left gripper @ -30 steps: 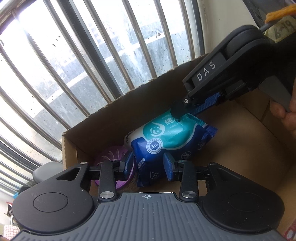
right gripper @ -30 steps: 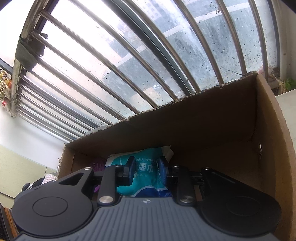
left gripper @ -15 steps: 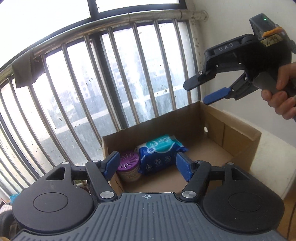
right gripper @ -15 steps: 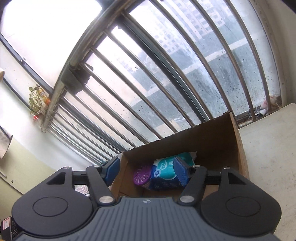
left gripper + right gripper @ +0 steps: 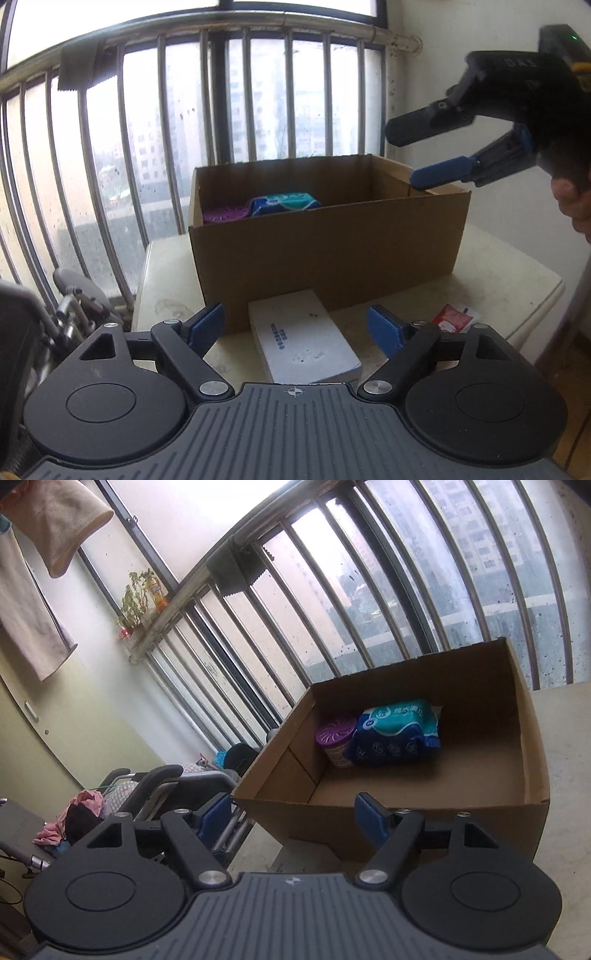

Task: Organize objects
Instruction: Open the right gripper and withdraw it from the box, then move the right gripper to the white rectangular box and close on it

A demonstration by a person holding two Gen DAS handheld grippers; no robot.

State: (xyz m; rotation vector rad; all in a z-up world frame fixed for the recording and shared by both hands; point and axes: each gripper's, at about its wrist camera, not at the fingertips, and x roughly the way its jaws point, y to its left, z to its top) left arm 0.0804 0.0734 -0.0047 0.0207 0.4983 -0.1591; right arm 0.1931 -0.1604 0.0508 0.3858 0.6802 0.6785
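Between picks — left claw and right claw both empty, jaws opening. Blue-and-teal wipes pack and purple-lidded round canister already inside brown cardboard box. Next, probably: flat white rectangular box on the surface — needs a wide, level grab.

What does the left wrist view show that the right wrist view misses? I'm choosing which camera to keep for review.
Only the left wrist view shows the white box and the red packet on the table in front of the carton, plus the right gripper from outside, above the carton's right end, jaws opening with nothing between them.

Only the right wrist view shows the carton's bare floor, the wheelchair and the hanging cloth.

Both show the carton, the purple can beside the wipes pack inside it, and the window bars.
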